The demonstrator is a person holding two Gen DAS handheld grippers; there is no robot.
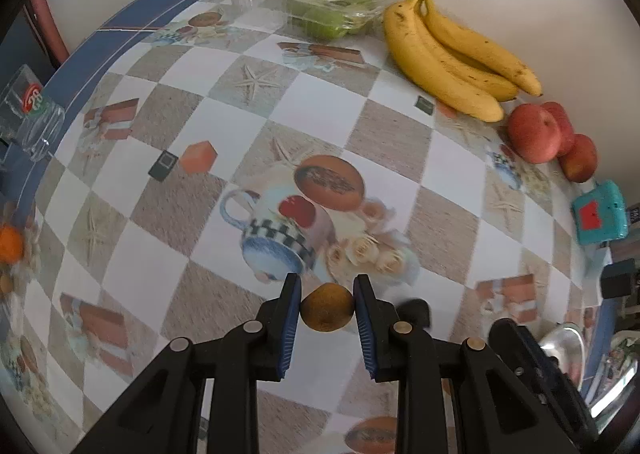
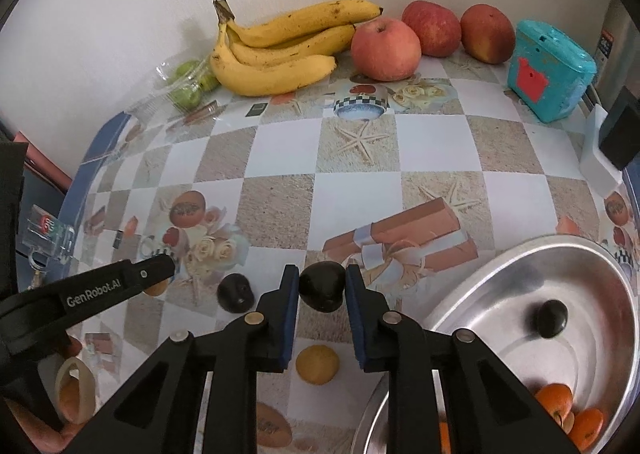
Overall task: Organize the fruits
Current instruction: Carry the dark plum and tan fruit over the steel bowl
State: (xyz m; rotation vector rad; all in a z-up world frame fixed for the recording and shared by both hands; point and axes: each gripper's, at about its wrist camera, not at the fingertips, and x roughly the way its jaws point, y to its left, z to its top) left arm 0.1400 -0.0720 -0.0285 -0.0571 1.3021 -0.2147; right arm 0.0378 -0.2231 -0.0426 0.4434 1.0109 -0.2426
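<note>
My left gripper [image 1: 327, 306] is shut on a brown kiwi [image 1: 327, 312] just above the table. My right gripper [image 2: 322, 292] is shut on a dark avocado [image 2: 322, 290] near the front of the table. Another dark avocado [image 2: 236, 292] lies on the table to its left, next to the left gripper's finger [image 2: 120, 282]. A yellow-orange round fruit [image 2: 317, 364] lies below the right gripper. A steel bowl [image 2: 600, 274] at the right holds a dark avocado [image 2: 552, 318] and several oranges [image 2: 556, 400].
Bananas [image 2: 280, 50], three red apples [image 2: 386, 50] and a clear box of green fruit [image 2: 186, 86] line the wall. A teal box [image 2: 550, 70] stands at the back right. A glass [image 1: 32, 114] sits at the left table edge, an orange [image 1: 10, 244] near it.
</note>
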